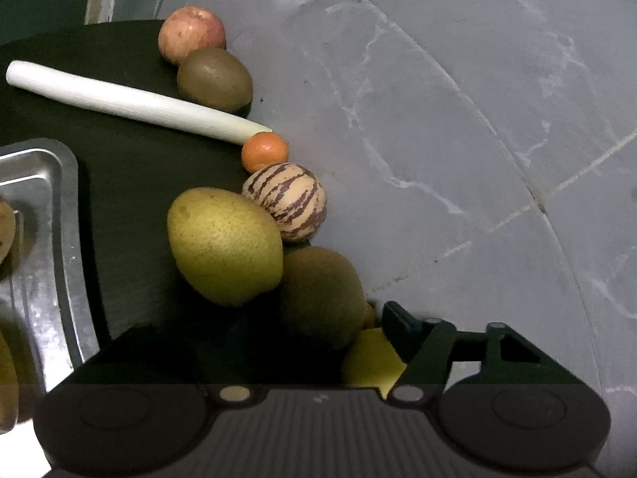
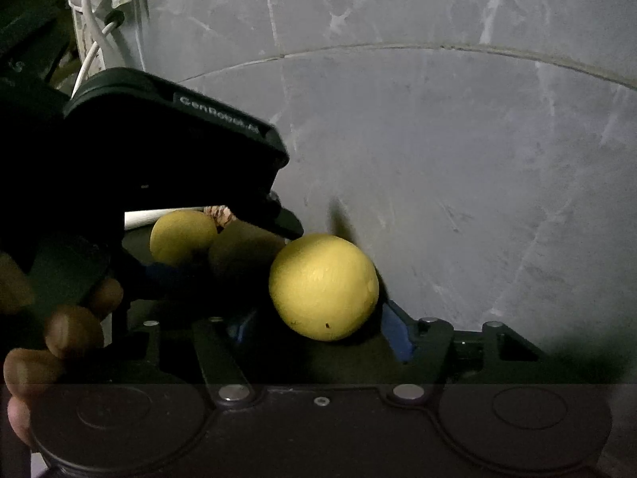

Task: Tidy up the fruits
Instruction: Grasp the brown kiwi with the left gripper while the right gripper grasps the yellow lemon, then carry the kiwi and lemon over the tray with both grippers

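On a dark round table (image 1: 131, 183) lie an apple (image 1: 192, 34), a kiwi (image 1: 215, 78), a tangerine (image 1: 264, 152), a striped melon-like fruit (image 1: 287, 200) and a yellow-green pear (image 1: 225, 245). A second kiwi (image 1: 318, 298) sits between the fingers of my left gripper (image 1: 314, 318). Its left finger is lost in shadow, so contact is unclear. My right gripper (image 2: 318, 320) has its blue pads (image 2: 396, 332) against a yellow lemon (image 2: 323, 286), which also shows as the lemon (image 1: 370, 358) in the left wrist view. The left gripper (image 2: 229, 251) appears beside it, with a person's hand (image 2: 71, 330) on it.
A white leek stalk (image 1: 127, 99) lies across the table. A steel tray (image 1: 43, 239) holding brownish fruit stands at the left edge. Grey marbled floor (image 1: 458, 139) lies beyond the table rim. White cables (image 2: 95, 47) hang at the far left.
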The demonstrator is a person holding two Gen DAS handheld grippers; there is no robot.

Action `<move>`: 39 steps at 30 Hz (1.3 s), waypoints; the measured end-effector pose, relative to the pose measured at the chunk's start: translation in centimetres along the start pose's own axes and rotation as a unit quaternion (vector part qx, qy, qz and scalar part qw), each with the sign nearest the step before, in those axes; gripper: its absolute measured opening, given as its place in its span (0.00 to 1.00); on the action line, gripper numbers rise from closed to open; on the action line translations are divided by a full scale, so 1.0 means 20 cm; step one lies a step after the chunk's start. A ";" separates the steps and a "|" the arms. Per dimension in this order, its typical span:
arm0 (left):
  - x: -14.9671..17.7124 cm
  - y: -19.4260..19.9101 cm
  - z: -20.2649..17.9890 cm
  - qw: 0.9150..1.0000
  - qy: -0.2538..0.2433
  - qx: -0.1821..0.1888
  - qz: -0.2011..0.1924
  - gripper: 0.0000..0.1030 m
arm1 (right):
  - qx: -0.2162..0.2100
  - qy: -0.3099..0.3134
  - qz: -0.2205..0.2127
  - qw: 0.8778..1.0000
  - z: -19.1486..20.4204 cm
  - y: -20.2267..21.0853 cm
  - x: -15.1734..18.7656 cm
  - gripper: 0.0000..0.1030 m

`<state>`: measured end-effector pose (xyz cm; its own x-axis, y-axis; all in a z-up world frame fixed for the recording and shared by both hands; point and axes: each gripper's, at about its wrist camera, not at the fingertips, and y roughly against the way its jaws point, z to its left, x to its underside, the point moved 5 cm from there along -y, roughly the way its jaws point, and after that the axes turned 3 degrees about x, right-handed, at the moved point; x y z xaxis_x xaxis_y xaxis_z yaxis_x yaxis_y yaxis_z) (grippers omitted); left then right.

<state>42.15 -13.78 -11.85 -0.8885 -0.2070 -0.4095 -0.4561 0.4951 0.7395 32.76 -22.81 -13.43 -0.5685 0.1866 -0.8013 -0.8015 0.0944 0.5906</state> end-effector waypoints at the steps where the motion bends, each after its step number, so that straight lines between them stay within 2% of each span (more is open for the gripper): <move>1: 0.00 0.00 0.00 1.000 0.002 -0.001 0.000 0.65 | -0.001 -0.002 0.000 1.000 0.00 0.00 0.00 0.64; 5: -0.02 -0.01 0.00 1.000 -0.001 -0.008 -0.001 0.58 | -0.002 -0.008 -0.001 1.000 0.00 -0.01 0.01 0.63; 8: -0.01 0.01 0.00 1.000 -0.003 -0.010 -0.003 0.58 | 0.001 -0.011 -0.004 1.000 0.00 -0.01 0.01 0.59; 15: 0.03 0.03 0.01 1.000 -0.002 -0.012 -0.010 0.57 | -0.013 -0.011 -0.003 1.000 -0.05 0.03 0.04 0.58; 20: 0.08 0.07 0.03 1.000 0.004 -0.001 -0.011 0.56 | -0.033 -0.003 -0.006 0.999 -0.09 0.10 0.07 0.58; 24: 0.14 0.12 0.06 1.000 0.016 0.018 -0.013 0.56 | -0.046 0.000 -0.005 0.999 -0.10 0.15 0.10 0.57; 32: 0.24 0.26 0.12 0.998 0.045 0.032 -0.036 0.56 | -0.073 0.017 -0.007 0.997 -0.06 0.26 0.11 0.56; 39: 0.30 0.44 0.21 0.996 0.064 0.019 -0.065 0.56 | -0.097 0.056 -0.032 0.993 0.05 0.30 0.06 0.52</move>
<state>33.12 -7.13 -10.04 -0.8228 -0.3756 -0.4266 -0.5670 0.4887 0.6631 27.39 -20.97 -10.77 -0.5242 0.0743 -0.8483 -0.8507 -0.0901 0.5178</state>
